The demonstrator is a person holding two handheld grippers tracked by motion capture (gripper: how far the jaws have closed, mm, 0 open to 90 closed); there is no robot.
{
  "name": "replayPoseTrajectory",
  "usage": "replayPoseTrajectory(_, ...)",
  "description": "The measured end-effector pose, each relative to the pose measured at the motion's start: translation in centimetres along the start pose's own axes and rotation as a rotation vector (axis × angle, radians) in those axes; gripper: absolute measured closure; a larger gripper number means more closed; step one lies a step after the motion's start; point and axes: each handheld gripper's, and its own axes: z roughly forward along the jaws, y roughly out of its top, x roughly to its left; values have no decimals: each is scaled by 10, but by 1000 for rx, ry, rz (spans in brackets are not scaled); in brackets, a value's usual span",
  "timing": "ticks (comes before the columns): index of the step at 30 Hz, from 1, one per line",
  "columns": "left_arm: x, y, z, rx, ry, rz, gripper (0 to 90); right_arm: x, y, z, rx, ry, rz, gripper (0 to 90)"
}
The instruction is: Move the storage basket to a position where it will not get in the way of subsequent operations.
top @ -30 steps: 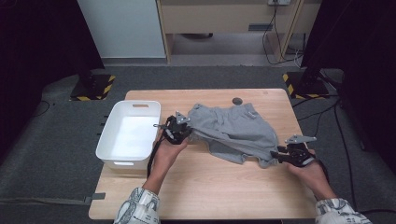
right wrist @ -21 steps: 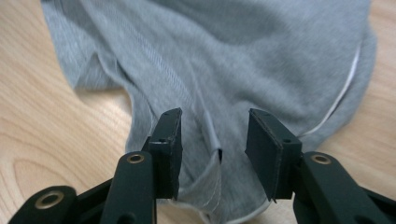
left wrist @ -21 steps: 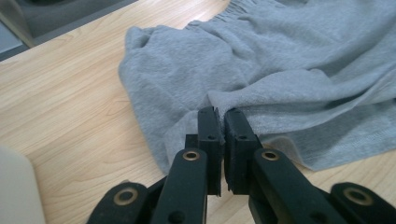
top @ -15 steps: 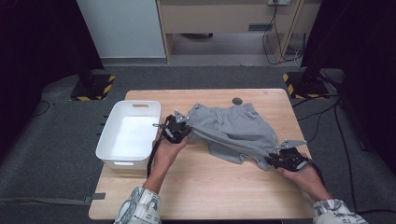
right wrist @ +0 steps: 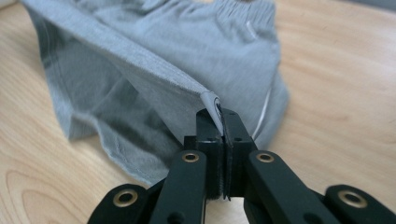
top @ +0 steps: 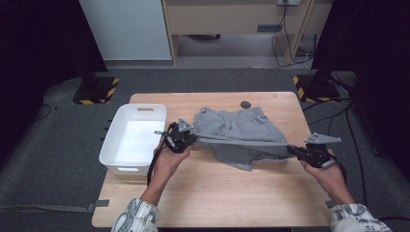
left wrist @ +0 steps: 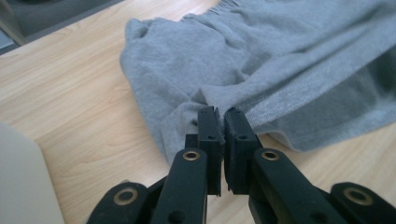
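Grey shorts point(top: 239, 129) lie on the wooden table point(top: 203, 193), with their near hem lifted and stretched taut between both hands. My left gripper point(top: 192, 139) is shut on the hem's left end; in the left gripper view its pads point(left wrist: 223, 122) pinch the grey fabric point(left wrist: 261, 60). My right gripper point(top: 291, 149) has just been closing and is shut on the hem's right corner, with the cloth edge point(right wrist: 212, 100) caught between its pads. The waistband point(right wrist: 224, 9) rests on the table farther off.
A white plastic bin point(top: 134, 137) stands on the table's left side, right beside my left hand. A small dark round object point(top: 245, 104) lies near the far edge. Bare wood stretches in front of the shorts.
My right gripper moved in to the shorts' right corner, took hold of it and lifted it, pulling the hem taut. The left hand stayed put with its grip.
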Motion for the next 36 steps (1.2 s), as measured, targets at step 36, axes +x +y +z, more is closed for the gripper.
replayPoseTrajectory(36, -10, -32, -29, 8, -92, 23, 861, -3, -3, -33, -23, -11, -39, 883)
